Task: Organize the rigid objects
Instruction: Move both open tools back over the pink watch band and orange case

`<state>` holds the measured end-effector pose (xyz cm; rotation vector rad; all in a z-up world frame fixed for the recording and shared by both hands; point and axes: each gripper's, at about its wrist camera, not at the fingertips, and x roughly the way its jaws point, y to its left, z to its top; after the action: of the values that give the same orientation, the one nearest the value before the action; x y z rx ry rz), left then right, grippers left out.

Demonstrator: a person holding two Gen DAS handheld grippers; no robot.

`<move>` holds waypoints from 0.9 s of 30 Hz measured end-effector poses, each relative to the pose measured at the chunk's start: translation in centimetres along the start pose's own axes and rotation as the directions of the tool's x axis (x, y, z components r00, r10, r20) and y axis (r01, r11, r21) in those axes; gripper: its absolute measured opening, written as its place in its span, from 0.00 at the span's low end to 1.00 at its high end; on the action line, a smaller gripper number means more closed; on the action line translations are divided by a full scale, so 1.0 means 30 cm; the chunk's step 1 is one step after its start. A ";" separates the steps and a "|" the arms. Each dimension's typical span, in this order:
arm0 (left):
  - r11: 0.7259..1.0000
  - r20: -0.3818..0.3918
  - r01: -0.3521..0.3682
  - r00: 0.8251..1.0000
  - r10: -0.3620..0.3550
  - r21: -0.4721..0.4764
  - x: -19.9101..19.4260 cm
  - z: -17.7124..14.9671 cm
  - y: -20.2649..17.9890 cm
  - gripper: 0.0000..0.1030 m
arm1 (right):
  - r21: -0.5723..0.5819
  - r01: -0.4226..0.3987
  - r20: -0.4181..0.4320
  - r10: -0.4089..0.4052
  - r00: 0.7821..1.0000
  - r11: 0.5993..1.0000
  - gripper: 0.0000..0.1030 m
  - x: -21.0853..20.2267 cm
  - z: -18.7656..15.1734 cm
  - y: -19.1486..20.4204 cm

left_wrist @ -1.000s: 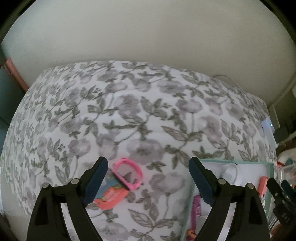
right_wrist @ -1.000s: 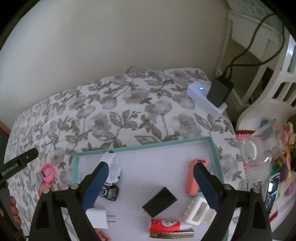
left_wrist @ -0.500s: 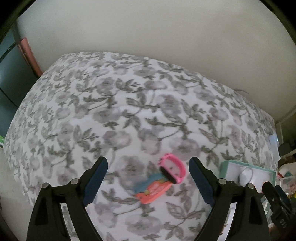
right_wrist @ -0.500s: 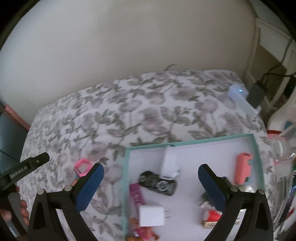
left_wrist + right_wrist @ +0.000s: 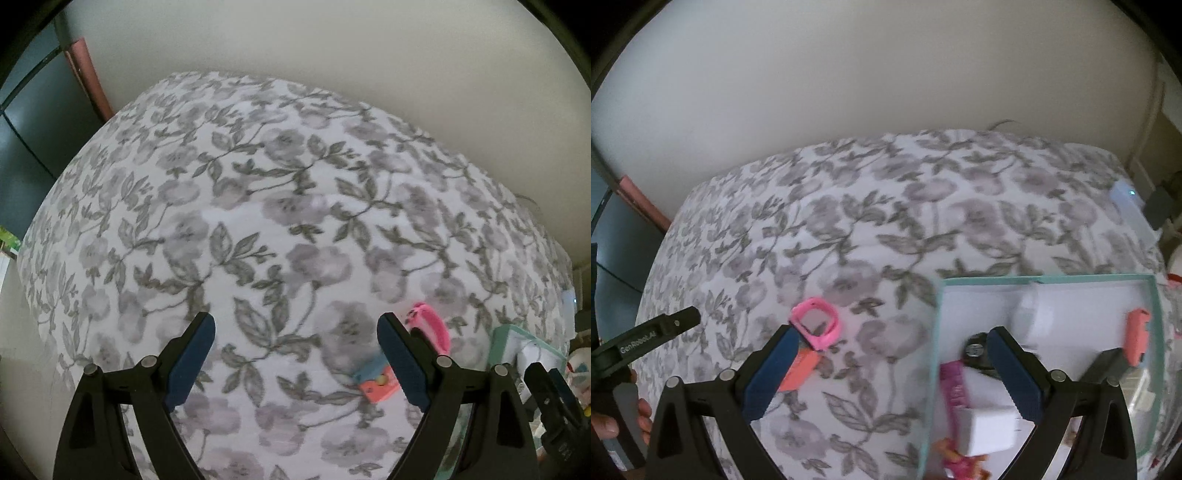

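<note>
A pink watch band lies on the flowered bedcover with a coral toy just in front of it. My right gripper is open and empty, its left fingertip beside the band and its right one over the teal-rimmed tray. The tray holds a white charger, a black watch, a coral case and other small items. My left gripper is open above bare cover; the pink band and coral toy sit by its right finger.
The bed meets a pale wall at the back. A white device with a lit dot lies at the far right corner. A dark cabinet stands left of the bed. In the right wrist view a hand holds the left gripper.
Both grippers have swept left across the bed. The pink band and the tray have slid right in both views. The right jaws stand slightly wider.
</note>
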<state>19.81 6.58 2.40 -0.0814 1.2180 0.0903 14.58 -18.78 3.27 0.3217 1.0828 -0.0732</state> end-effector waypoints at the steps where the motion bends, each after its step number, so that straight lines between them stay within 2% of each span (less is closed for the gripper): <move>1: 1.000 -0.007 0.001 1.000 -0.001 -0.001 0.008 -0.002 0.006 0.87 | -0.002 -0.007 -0.007 0.007 1.000 1.000 1.00 0.017 -0.001 0.013; 7: 1.000 -0.090 0.002 0.996 -0.002 0.010 0.106 -0.040 0.020 0.87 | 0.029 -0.039 -0.027 0.039 0.999 0.999 1.00 0.089 -0.002 0.040; 14: 0.998 -0.168 0.042 0.985 -0.033 0.052 0.211 -0.072 -0.021 0.87 | 0.043 -0.055 -0.061 0.058 0.996 0.998 1.00 0.166 -0.005 0.060; 19: 0.990 -0.181 0.118 0.978 -0.103 0.079 0.223 -0.075 -0.055 0.87 | 0.039 -0.063 -0.063 0.065 0.996 0.997 1.00 0.195 -0.001 0.068; 24: 0.980 -0.180 0.131 0.978 -0.104 0.148 0.234 -0.083 -0.115 0.87 | 0.052 -0.061 -0.066 0.064 0.996 0.997 1.00 0.208 0.001 0.050; 27: 0.970 -0.190 0.172 0.972 -0.138 0.174 0.242 -0.088 -0.156 0.87 | 0.057 -0.060 -0.071 0.064 0.995 0.997 1.00 0.217 0.001 0.043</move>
<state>20.35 1.83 -5.25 -0.0189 1.3875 -0.1734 17.94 -16.93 -2.14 0.4103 1.1439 -0.0357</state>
